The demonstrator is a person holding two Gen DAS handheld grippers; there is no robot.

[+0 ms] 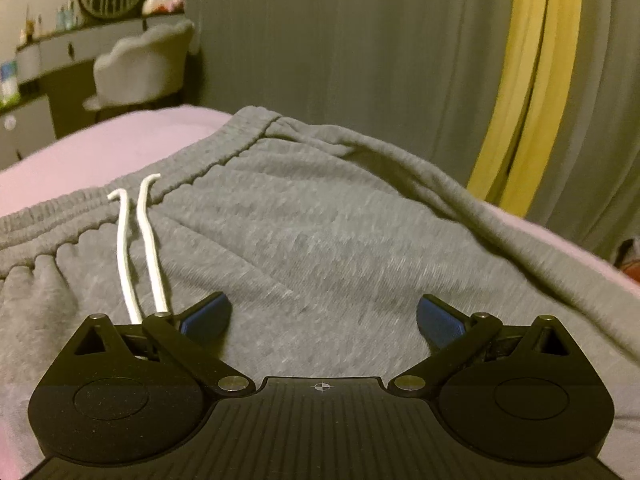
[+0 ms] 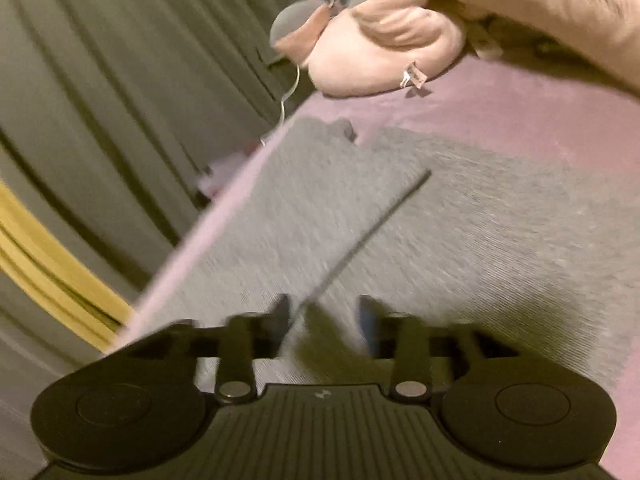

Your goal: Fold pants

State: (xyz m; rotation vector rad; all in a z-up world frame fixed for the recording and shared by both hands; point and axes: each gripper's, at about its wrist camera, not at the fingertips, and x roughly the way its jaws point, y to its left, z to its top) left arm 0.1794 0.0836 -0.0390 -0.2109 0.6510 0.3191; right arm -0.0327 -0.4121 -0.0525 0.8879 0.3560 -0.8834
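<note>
A: What carries everything here?

B: A bed (image 1: 100, 148) under a pink sheet, with grey curtains (image 1: 360, 40) behind it and a yellow strip between them. Heaped bedding and a pale plush toy (image 2: 380, 52) sit at the far end in the right wrist view.

A: And the pants?

B: The grey sweatpants (image 1: 320, 240) lie spread on that sheet. In the left wrist view the elastic waistband (image 1: 192, 172) runs across the top, with a raised fold of fabric trailing off toward the right edge of the bed. In the right wrist view two grey panels lie side by side, with a dark line between them; I take them for the legs, though the picture is blurred.

A: So how far along is the folding?

B: Early, I judge. The waist end lies mostly flat and the legs look full length. Whether one leg is already laid over the other I cannot tell. The shortening folds seem to be left.

A: The tongs?

B: The left tongs (image 1: 324, 320) stand wide over the cloth below the waistband, nothing between the blue pads (image 1: 208, 316). The right tongs (image 2: 324, 312) are partly open, smeared by blur, and hold nothing that I can see.

A: Smallest thing?

B: The white drawstring (image 1: 140, 248), two ends running down from the waistband toward the left tongs.
</note>
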